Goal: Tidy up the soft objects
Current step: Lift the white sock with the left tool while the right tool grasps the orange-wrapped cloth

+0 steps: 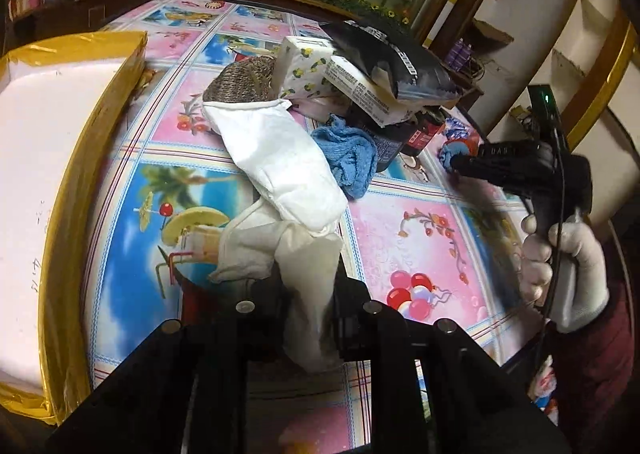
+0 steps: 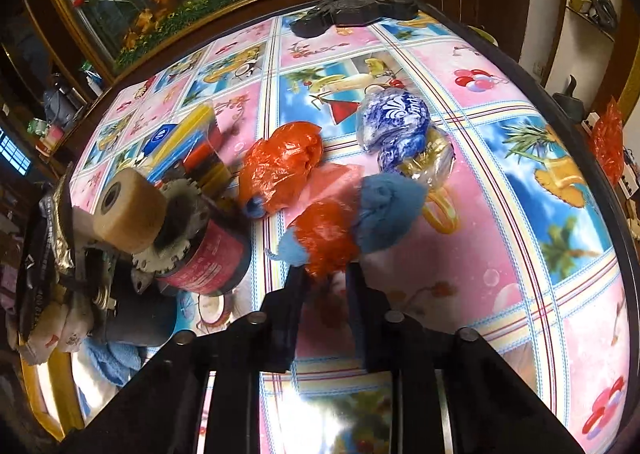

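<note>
In the left wrist view my left gripper [image 1: 306, 290] is shut on a crumpled white cloth [image 1: 308, 262] near the front of the table. A long white sock-like cloth [image 1: 276, 158] lies over it, and a blue cloth [image 1: 348, 162] sits to its right. In the right wrist view my right gripper [image 2: 326, 278] is shut on an orange plastic bag [image 2: 324, 238] tangled with a blue fluffy cloth [image 2: 388, 206]. The same right gripper [image 1: 458, 164], held by a white-gloved hand [image 1: 568, 266], shows at the right of the left wrist view, its tips at that orange and blue bundle [image 1: 460, 144].
A white foam box [image 1: 48, 158] edged with yellow tape stands at the left. A pile holds a tissue pack [image 1: 304, 66], a black bag [image 1: 384, 54] and a dark bottle [image 1: 392, 142]. Also here are a second orange bag [image 2: 284, 166], a blue-and-white wrapper [image 2: 392, 122], a thread spool [image 2: 128, 210] and a red-labelled jar [image 2: 212, 258].
</note>
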The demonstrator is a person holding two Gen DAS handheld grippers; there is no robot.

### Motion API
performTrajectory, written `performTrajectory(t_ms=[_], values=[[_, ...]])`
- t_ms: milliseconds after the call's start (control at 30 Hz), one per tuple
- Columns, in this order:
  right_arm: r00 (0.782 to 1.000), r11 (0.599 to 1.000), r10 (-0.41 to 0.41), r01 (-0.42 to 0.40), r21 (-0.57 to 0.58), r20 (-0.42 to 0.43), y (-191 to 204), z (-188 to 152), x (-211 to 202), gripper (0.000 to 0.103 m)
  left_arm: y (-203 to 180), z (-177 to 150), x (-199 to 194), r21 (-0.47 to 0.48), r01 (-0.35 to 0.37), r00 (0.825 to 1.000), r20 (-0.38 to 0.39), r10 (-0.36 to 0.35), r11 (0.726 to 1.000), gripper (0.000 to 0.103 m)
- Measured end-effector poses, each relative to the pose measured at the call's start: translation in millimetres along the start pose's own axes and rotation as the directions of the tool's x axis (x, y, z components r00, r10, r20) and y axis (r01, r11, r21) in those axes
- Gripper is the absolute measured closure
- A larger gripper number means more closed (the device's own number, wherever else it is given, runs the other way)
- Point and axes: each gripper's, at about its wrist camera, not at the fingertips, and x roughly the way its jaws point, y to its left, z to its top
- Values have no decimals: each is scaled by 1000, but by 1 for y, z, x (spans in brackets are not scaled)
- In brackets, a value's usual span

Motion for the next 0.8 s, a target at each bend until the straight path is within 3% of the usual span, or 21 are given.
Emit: performTrajectory(t_ms=[67, 200, 433, 567, 800], values=[[1000, 1000, -14, 15, -22, 26, -3, -8, -9, 93, 7, -3, -12, -30, 56, 998, 14, -56, 998, 87], [998, 999, 5, -3, -40, 58, -9, -29, -33, 96, 11, -8, -37, -34, 87, 995, 50, -85, 996, 87], [989, 992, 101, -92, -90, 104, 0, -59, -84, 97, 8, -6, -77, -5, 126, 987, 98, -125, 992, 87], [980, 977, 160, -140, -163, 118, 24, -71, -109, 97, 6, -4, -86, 17, 102, 987, 120, -103, 995, 87], [965, 943, 225, -182, -277, 133, 64, -90, -138, 97, 13, 23, -140, 57, 167, 936, 304, -176, 984, 87]])
